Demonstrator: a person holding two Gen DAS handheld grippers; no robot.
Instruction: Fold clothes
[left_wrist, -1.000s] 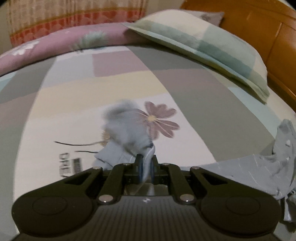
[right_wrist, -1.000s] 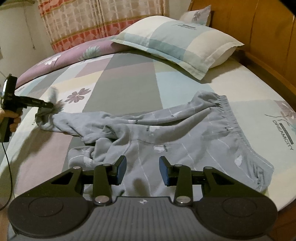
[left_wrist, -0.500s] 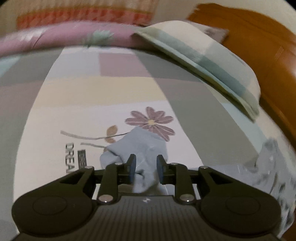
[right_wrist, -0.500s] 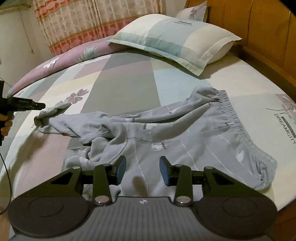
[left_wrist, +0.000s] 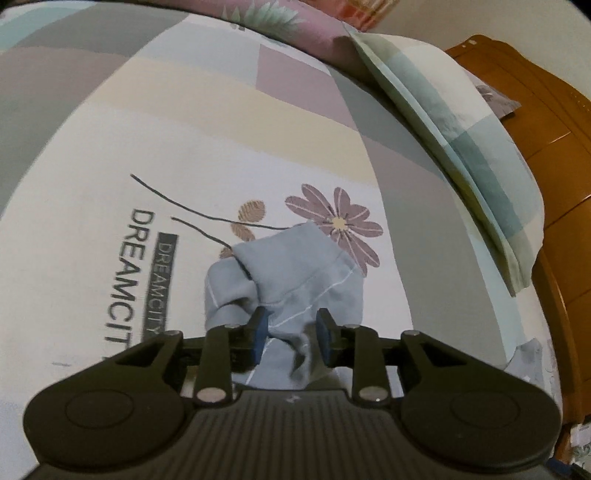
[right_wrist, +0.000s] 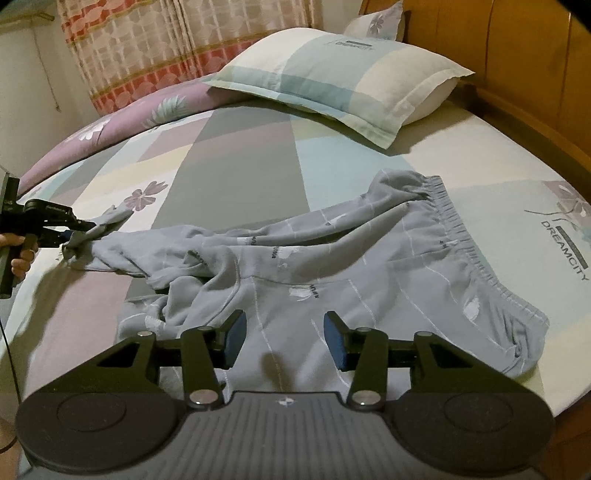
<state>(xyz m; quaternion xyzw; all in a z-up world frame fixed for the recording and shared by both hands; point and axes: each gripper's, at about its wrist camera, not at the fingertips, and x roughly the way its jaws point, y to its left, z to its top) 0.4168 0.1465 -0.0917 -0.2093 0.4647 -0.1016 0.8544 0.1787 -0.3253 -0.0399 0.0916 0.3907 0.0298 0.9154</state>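
Note:
Grey patterned trousers (right_wrist: 369, 266) lie crumpled across the bed, waistband to the right, one leg stretched out to the left. In the left wrist view the end of that leg (left_wrist: 291, 266) rests on the sheet beside a printed flower. My left gripper (left_wrist: 291, 332) has its jaws opening, with the loose cloth between them and the pads not pressing on it. In the right wrist view the same left gripper (right_wrist: 74, 229) sits at the leg's tip, held by a hand (right_wrist: 18, 258). My right gripper (right_wrist: 282, 343) hovers over the trousers' near edge, jaws opening, nothing between them.
A checked pillow (right_wrist: 332, 70) lies at the head of the bed against the wooden headboard (right_wrist: 517, 48). A purple quilt (right_wrist: 110, 125) runs along the far side, below a curtain (right_wrist: 147, 48). The patchwork sheet (right_wrist: 240, 155) lies bare beyond the trousers.
The left gripper was shut on the lifted leg end; its jaws have parted and the cloth now lies on the sheet. It also rolled and shifted. The right jaws have widened slightly.

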